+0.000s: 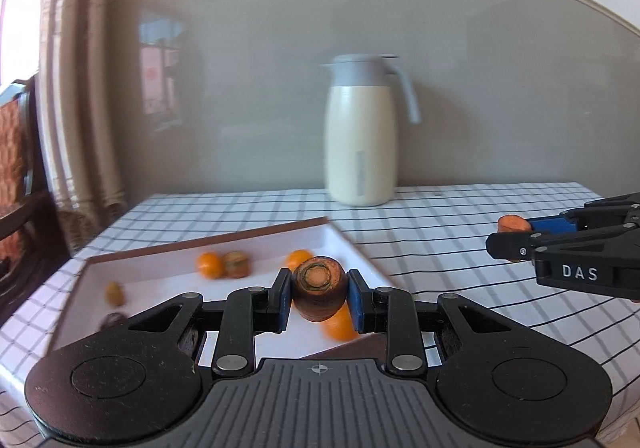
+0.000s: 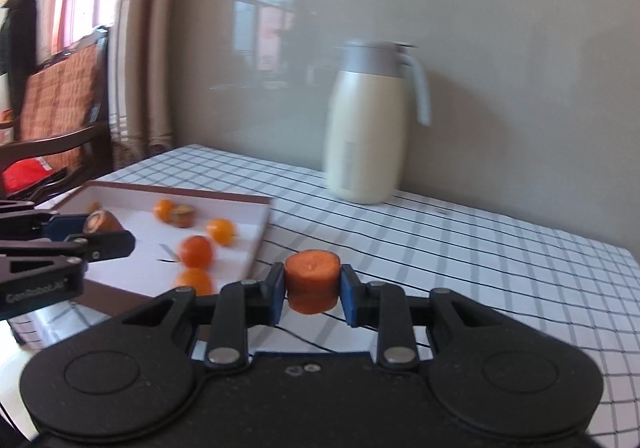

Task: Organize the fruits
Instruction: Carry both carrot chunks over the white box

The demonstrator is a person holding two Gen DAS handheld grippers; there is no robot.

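My left gripper [image 1: 319, 288] is shut on a dark carrot top piece [image 1: 320, 286] and holds it above the white tray [image 1: 160, 272]. The tray holds several small oranges [image 1: 209, 265] and a brown carrot piece [image 1: 237, 263]. My right gripper [image 2: 312, 282] is shut on an orange carrot chunk [image 2: 312, 281] above the checked tablecloth, right of the tray [image 2: 256, 236]. The right gripper also shows in the left wrist view [image 1: 516, 232], and the left gripper in the right wrist view [image 2: 104, 228].
A cream thermos jug [image 1: 360, 136] with a grey lid stands at the back of the table by the wall; it also shows in the right wrist view [image 2: 366, 128]. A wooden chair [image 2: 60, 108] stands off the table's left side. The checked cloth [image 2: 480, 248] stretches to the right.
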